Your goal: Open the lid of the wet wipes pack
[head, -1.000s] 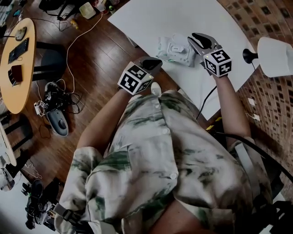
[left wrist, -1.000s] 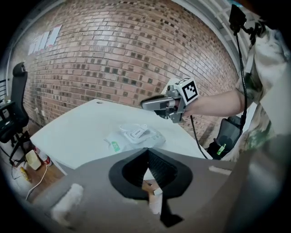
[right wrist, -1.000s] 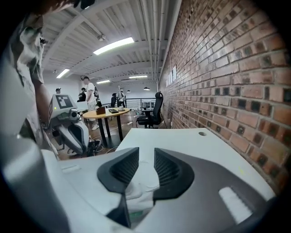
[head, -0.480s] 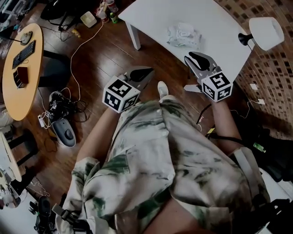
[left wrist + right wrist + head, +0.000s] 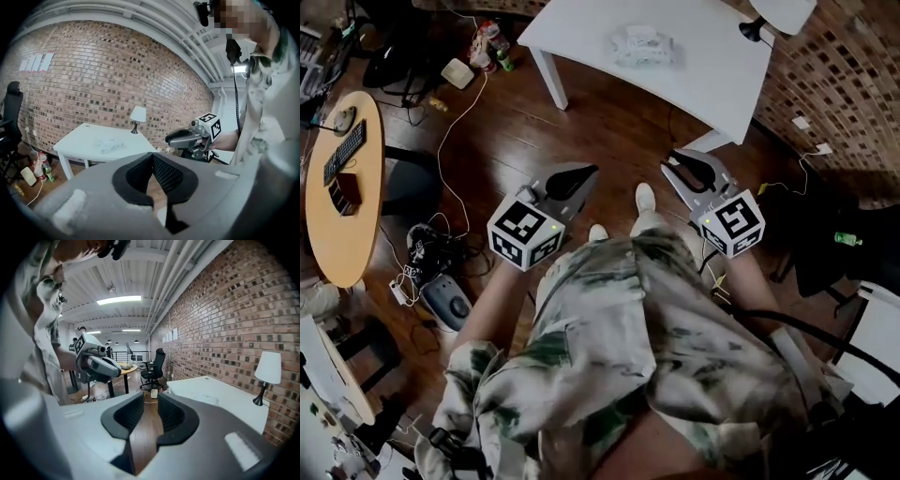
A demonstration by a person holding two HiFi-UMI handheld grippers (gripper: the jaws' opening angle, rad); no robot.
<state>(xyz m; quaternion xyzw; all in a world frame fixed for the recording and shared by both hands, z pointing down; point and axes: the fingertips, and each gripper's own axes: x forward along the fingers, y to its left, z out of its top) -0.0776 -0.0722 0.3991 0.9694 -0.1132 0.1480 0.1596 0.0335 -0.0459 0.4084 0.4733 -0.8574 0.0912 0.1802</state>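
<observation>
L gripper [image 5: 581, 172] clenched, empty, over brown wood floor [image 5: 600, 131]. Soft white wet wipes pack [image 5: 644, 47] sits mid white table [image 5: 712, 75], well apart; lid too small to read. R gripper [image 5: 673, 165] released, jaws just eased closer, nothing btwn. Prob. no step in hand; next: reach pack.

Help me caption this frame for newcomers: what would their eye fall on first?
First, the two marker-cubed grippers held out over the wooden floor: the left gripper shut and the right gripper open, its jaws having just closed slightly with nothing between them. Next, the white table at the top, away from both grippers, with the wet wipes pack lying untouched on it and a lamp at its corner.
</observation>
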